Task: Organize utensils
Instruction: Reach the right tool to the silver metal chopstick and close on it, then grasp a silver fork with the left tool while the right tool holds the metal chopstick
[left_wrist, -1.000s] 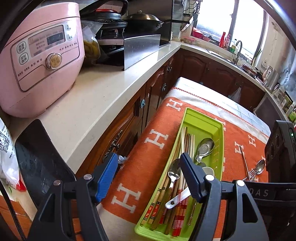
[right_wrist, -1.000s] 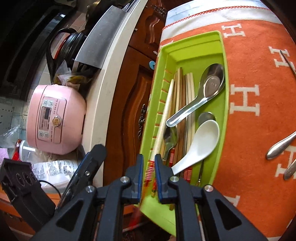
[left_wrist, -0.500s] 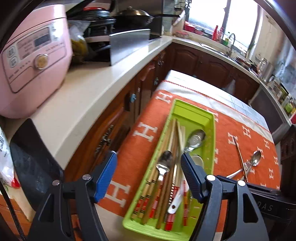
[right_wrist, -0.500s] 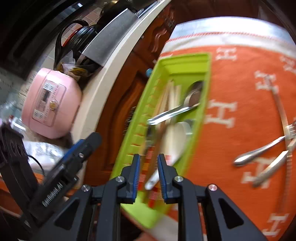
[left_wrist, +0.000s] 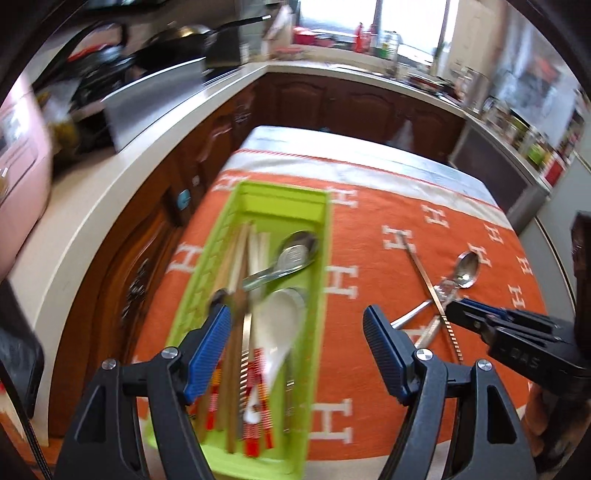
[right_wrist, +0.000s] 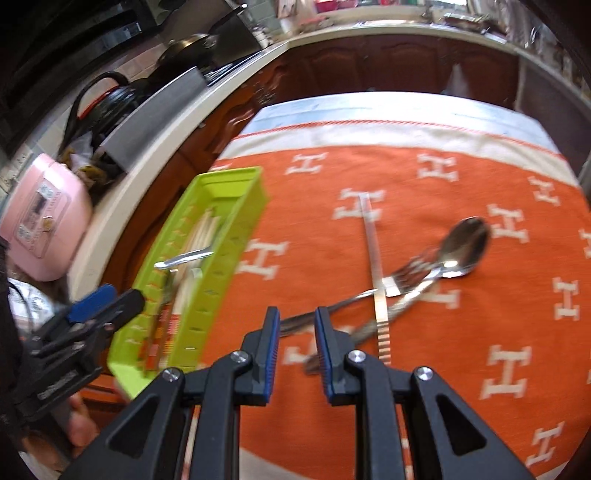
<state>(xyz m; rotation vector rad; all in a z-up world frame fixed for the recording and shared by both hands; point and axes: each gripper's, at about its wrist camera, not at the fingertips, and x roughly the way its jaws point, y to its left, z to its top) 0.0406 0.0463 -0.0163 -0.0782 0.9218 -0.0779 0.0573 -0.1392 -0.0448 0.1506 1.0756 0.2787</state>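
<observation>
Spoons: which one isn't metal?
The white ceramic soup spoon in the green tray. The spoon beside it in the tray and the one out on the orange cloth are both shiny metal.

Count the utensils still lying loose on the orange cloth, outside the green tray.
4, though overlap may hide more: a spoon farthest right, a fork against it, a flat ridged metal strip crossing them, and a slim handle reaching toward the right gripper.
</observation>
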